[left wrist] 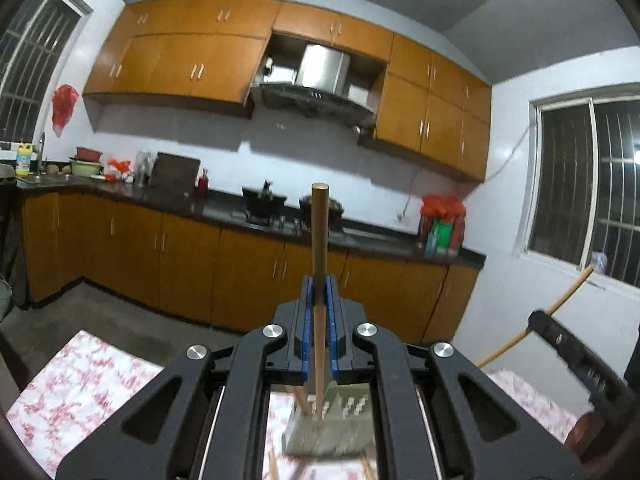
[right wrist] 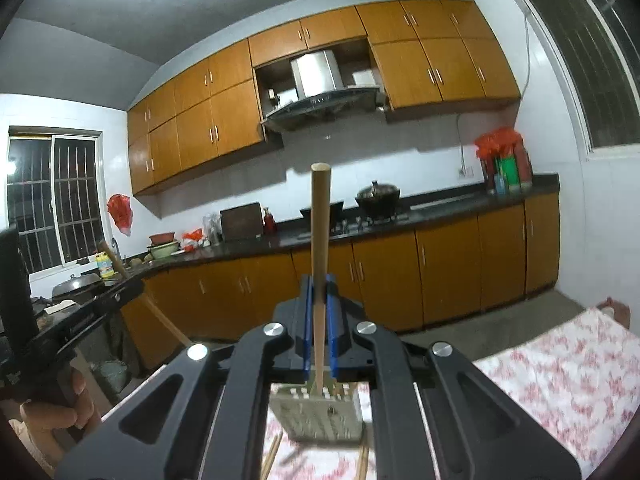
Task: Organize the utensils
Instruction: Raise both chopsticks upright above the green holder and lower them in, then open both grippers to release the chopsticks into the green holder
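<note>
My left gripper (left wrist: 320, 288) is shut on a wooden chopstick (left wrist: 320, 236) that stands upright between its blue pads, its lower end over a grey perforated utensil holder (left wrist: 328, 428) on the table. My right gripper (right wrist: 319, 286) is shut on another wooden chopstick (right wrist: 320, 224), also upright, its lower end at a grey perforated utensil holder (right wrist: 320, 416). The right gripper with its chopstick (left wrist: 532, 328) shows at the right of the left wrist view. The left gripper (right wrist: 100, 304) shows at the left of the right wrist view. Loose chopsticks (right wrist: 272, 456) lie by the holder.
The table has a red-and-white floral cloth (left wrist: 80, 384), also seen in the right wrist view (right wrist: 560, 376). Behind it runs a dark kitchen counter (left wrist: 180, 200) with orange cabinets, a stove with pots (right wrist: 376, 196), a sink and bowls (left wrist: 86, 162).
</note>
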A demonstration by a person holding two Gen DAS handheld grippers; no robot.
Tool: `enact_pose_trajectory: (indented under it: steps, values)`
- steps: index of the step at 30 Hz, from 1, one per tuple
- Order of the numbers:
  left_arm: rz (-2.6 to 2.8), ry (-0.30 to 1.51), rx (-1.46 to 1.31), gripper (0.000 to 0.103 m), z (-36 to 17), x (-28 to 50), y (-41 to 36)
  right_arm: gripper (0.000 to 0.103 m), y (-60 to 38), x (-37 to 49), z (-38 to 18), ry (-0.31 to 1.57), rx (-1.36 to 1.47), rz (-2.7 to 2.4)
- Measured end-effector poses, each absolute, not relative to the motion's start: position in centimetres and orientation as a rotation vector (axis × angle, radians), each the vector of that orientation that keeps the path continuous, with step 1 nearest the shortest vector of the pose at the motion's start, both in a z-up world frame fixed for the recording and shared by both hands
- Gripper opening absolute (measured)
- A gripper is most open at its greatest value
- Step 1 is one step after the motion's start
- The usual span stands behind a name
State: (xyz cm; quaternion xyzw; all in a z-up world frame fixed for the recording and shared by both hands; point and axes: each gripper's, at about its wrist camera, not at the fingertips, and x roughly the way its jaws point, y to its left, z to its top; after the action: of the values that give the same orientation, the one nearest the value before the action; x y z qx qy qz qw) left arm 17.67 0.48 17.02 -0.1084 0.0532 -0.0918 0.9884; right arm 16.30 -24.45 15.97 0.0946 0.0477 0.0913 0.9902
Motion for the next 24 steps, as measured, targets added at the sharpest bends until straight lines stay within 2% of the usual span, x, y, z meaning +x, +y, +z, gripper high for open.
enact_pose_trajectory:
  steps: [4, 15, 19, 21, 22, 24]
  values:
    - [-0.165, 0.100, -0.220, 0.007, 16.6, 19.7, -0.3, 0.008, -23.6, 18.7, 15.6, 0.108, 0.164, 0.174]
    - [-0.189, 0.220, -0.203, 0.007, 11.7, 23.0, -2.1, 0.010, -22.7, 23.6, 12.0, 0.248, 0.146, 0.151]
    - [-0.193, 0.234, -0.218, 0.008, 11.6, 22.9, -1.4, 0.024, -23.1, 22.9, 12.2, 0.239, 0.150, 0.145]
    - [-0.197, 0.225, -0.230, 0.009, 12.1, 22.4, -1.0, 0.026, -23.7, 22.1, 12.5, 0.226, 0.153, 0.138]
    - [-0.198, 0.219, -0.231, 0.011, 12.3, 22.1, -1.0, 0.027, -23.8, 21.7, 12.6, 0.222, 0.152, 0.136]
    - [-0.199, 0.202, -0.234, 0.023, 12.9, 21.6, -0.7, 0.029, -24.6, 20.8, 12.7, 0.214, 0.152, 0.120]
